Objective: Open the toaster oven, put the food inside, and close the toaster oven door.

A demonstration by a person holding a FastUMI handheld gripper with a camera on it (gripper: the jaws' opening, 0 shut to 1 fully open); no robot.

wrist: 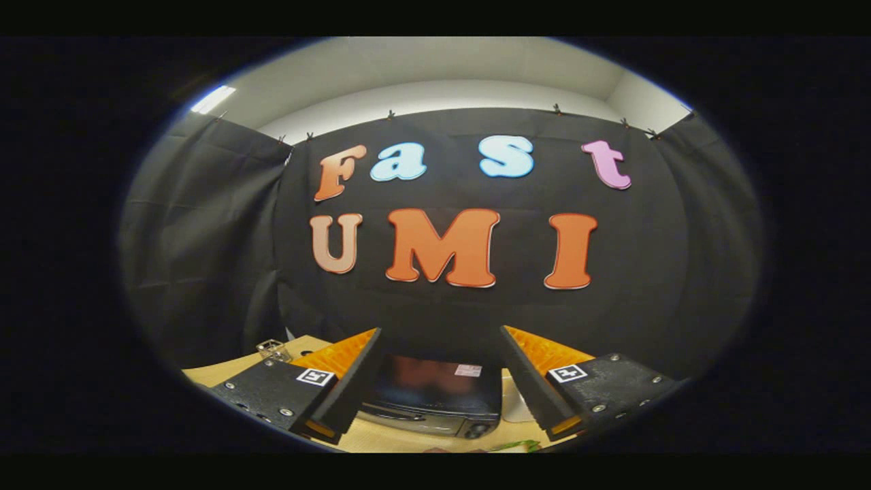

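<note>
Spread wide, the gripper [441,333] holds nothing. Between and below its fingers sits the dark, glossy-topped toaster oven [435,398] on a pale wooden table [224,371].

Toaster oven [435,398]: dark, boxy, with a glossy black top that carries a small pale label near its back right corner.
Pose: upright on the light wooden table, its front with a silvery handle bar and a knob facing the camera.
Door: appears closed.
Food: a green and reddish bit [507,447] lies on the table just before the toaster oven's front right corner; too cut off to identify.
</note>
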